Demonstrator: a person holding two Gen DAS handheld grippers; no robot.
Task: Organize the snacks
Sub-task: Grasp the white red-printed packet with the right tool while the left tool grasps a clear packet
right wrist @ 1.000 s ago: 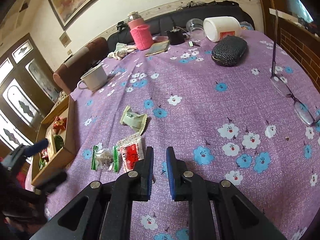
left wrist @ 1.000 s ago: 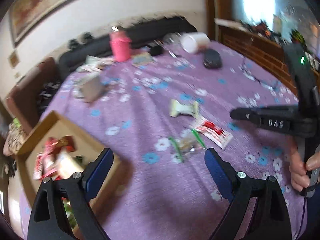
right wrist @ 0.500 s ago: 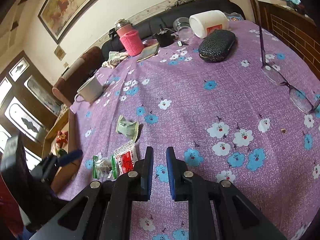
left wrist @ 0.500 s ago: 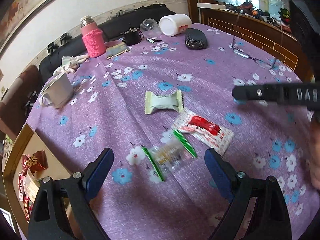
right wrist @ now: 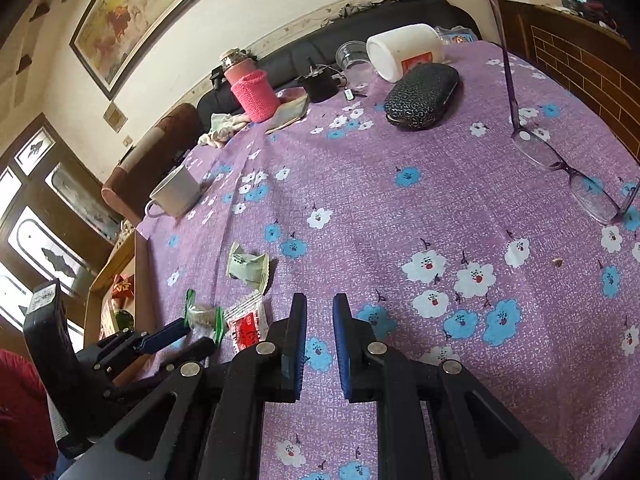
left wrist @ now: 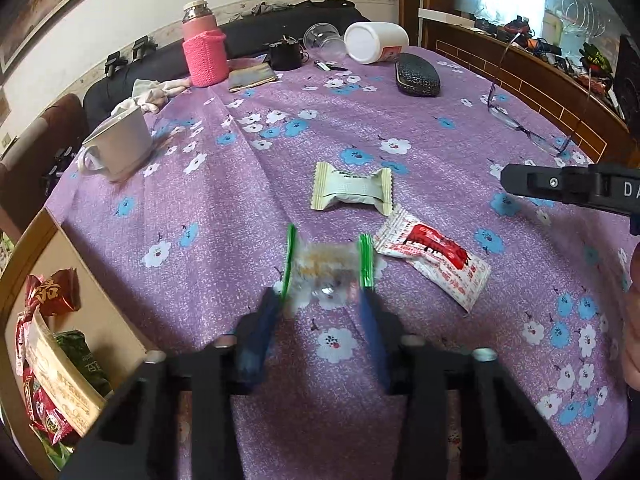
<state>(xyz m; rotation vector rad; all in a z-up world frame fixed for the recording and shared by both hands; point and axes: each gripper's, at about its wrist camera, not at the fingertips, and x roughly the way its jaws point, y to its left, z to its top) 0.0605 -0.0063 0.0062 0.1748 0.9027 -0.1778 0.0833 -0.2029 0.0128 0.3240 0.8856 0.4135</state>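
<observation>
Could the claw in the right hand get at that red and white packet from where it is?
Probably yes. The right claw hangs shut just beside the red and white packet, with only bare cloth between; the left claw is closing around the clear green-edged snack next to it.

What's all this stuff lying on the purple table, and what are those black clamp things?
clear snack packet: 1, green-edged, between the left clamp's closing jaws
pale green snack: 1, mid-table
red-white sachet: 1, right of the clear packet
wooden box: 1, brown, left edge, holds snacks
mug: 1, white, far left
flask: 1, pink knitted sleeve, far end
white jar: 1, on its side
glasses case: 1, dark
glasses: 1, purple, right
left gripper: black, blue pads
right gripper: shut, empty
</observation>
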